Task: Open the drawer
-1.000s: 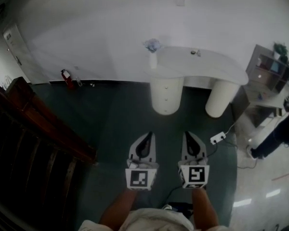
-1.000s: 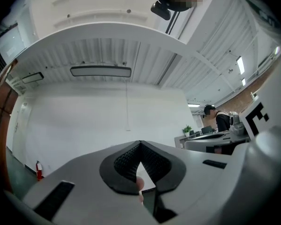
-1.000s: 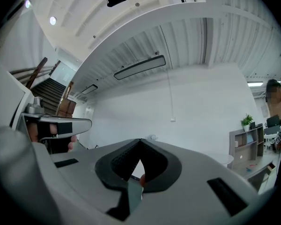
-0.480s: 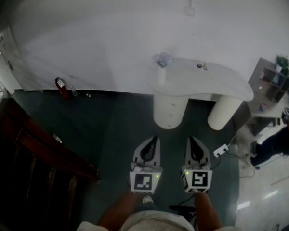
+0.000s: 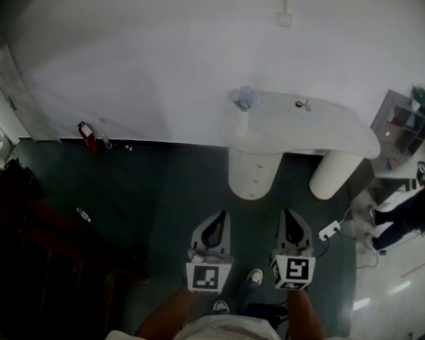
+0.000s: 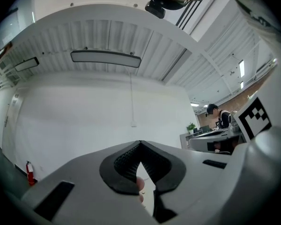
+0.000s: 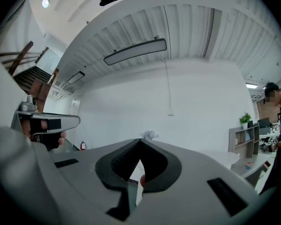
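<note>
A white desk [image 5: 319, 122] stands against the far wall on two round pedestals. The left pedestal [image 5: 255, 172] has a stack of drawers with small knobs, all closed. My left gripper [image 5: 217, 217] and right gripper [image 5: 289, 214] are held side by side above the dark green floor, pointing at the desk and well short of it. Both are shut with nothing in them. In the left gripper view the jaw tips [image 6: 140, 143] meet, and a strip of the pedestal shows below them. The right gripper view shows the same closed tips [image 7: 140, 141].
A dark wooden stair railing [image 5: 49, 261] fills the lower left. A red fire extinguisher [image 5: 85, 134] leans at the wall. A power strip [image 5: 330, 230] and cable lie on the floor at right, near a person [image 5: 411, 214] and a shelf [image 5: 405, 122]. A vase [image 5: 242, 103] stands on the desk.
Both grippers have come forward together toward the desk, still shut. The pedestals sit closer and lower in the head view, and the railing has slid off to the left.
</note>
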The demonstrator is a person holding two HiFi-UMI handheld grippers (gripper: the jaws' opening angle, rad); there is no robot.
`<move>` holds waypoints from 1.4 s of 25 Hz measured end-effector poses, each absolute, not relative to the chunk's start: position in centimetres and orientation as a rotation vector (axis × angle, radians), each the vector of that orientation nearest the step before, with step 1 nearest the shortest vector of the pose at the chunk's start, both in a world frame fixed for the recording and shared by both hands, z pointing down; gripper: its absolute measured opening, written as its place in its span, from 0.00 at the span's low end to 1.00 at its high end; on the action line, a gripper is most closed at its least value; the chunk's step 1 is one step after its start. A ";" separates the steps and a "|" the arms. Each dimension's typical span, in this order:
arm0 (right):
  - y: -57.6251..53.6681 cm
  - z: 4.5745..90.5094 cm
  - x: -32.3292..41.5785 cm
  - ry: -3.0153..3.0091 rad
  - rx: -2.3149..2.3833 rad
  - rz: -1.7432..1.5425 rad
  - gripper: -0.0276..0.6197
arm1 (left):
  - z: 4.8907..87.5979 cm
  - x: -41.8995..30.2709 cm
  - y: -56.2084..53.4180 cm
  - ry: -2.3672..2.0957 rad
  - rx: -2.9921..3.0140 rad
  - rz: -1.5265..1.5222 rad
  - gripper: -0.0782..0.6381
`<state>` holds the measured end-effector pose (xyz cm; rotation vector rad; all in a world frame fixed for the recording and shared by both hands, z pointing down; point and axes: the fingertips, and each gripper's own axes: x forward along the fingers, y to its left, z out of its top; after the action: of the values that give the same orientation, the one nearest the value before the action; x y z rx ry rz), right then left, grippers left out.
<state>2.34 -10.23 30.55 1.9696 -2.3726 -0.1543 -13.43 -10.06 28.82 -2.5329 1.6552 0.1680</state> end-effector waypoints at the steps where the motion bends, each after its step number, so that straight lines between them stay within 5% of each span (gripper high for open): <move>1: -11.3 30.9 2.7 -2.369 1.975 -0.149 0.05 | 29.0 -13.1 -11.1 1.656 -2.535 0.170 0.10; 25: -38.9 34.6 10.3 -2.492 1.871 -0.094 0.05 | 30.4 -3.3 -38.4 1.787 -2.451 0.194 0.10; 32: -42.3 36.8 9.2 -2.419 1.929 -0.074 0.05 | 33.1 -4.0 -42.1 1.538 -2.416 -0.167 0.10; 35: -43.1 37.6 8.8 -2.374 1.954 -0.072 0.05 | 34.1 -5.0 -43.8 1.695 -2.539 0.073 0.10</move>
<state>8.82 -43.14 37.64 1.9543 -2.3736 -0.0717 -5.03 -43.78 34.11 -2.5390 1.6955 0.0729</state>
